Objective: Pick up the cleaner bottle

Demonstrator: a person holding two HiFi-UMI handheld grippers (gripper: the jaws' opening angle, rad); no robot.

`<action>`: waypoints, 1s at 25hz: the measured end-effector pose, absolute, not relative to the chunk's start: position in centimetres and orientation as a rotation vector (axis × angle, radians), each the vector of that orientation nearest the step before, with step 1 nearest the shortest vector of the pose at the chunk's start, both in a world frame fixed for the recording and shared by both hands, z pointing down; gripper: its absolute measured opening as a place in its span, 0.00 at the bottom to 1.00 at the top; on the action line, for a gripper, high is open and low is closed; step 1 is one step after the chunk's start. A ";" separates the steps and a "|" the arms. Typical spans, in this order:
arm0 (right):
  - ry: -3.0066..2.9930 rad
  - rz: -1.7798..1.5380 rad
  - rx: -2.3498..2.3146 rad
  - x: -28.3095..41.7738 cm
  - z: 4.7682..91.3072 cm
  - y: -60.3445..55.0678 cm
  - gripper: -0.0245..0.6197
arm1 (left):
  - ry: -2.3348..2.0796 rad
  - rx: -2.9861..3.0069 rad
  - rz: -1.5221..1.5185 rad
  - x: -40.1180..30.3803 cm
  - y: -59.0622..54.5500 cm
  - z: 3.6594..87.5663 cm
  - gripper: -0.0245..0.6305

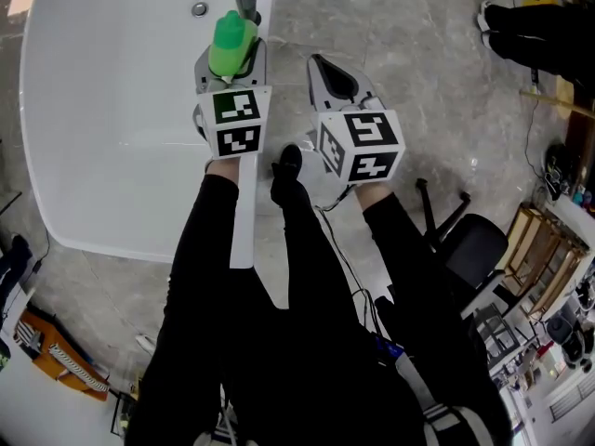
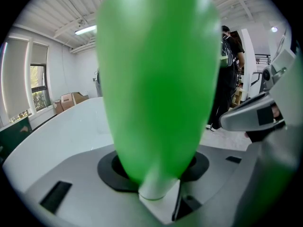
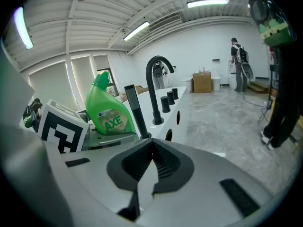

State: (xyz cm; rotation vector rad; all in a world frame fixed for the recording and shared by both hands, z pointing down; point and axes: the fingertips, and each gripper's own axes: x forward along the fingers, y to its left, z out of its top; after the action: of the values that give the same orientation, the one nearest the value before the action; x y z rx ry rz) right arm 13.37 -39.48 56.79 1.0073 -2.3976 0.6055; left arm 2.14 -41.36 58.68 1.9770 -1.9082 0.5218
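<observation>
Two claws: one in each of my hands, side by side at the edge of the tub.
Left claw (image 2: 156, 183): closed on the cleaner bottle (image 2: 156, 79); the green body fills the space between the dark pads and sits right down in them.
Right claw (image 3: 150, 167): jaws together with nothing between them, the ribbed pads meeting in a narrow V.
Cleaner bottle: upright in my left claw, cap up, with a label reading AXE. I cannot tell whether its base touches the rim beneath.
Marker cubes: the left one (image 1: 232, 119) is just behind the bottle; the right one (image 1: 363, 144) is beside it, a little apart.
Faucet (image 3: 154, 89): black and arched, on the tub's deck just beyond the bottle, with small black knobs near its foot.
Tub (image 1: 112, 110): white, spreading out to my left.
Floor (image 1: 418, 63): grey marbled stone, under my right claw.
Chair (image 1: 469, 249): black, on the floor to my right.
Person (image 3: 236, 60): standing far across the room, near cardboard boxes.
</observation>
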 end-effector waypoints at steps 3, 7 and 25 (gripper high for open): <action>-2.405 0.599 0.999 12.6 56.4 -39.4 0.04 | -1.905 1.976 0.514 1.8 -41.2 58.4 0.34; -2.425 0.577 0.988 11.6 55.2 -39.4 0.04 | -1.903 1.978 0.491 1.5 -40.6 57.7 0.34; -2.546 0.453 0.910 6.9 48.1 -38.4 0.04 | -1.995 2.007 0.371 -0.7 -38.1 49.7 0.33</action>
State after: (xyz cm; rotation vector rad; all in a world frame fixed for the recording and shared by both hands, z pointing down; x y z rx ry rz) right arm 6.94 -38.38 48.14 0.9101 -2.5464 0.4533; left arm -0.67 -38.12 49.73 2.0070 -1.9946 0.3710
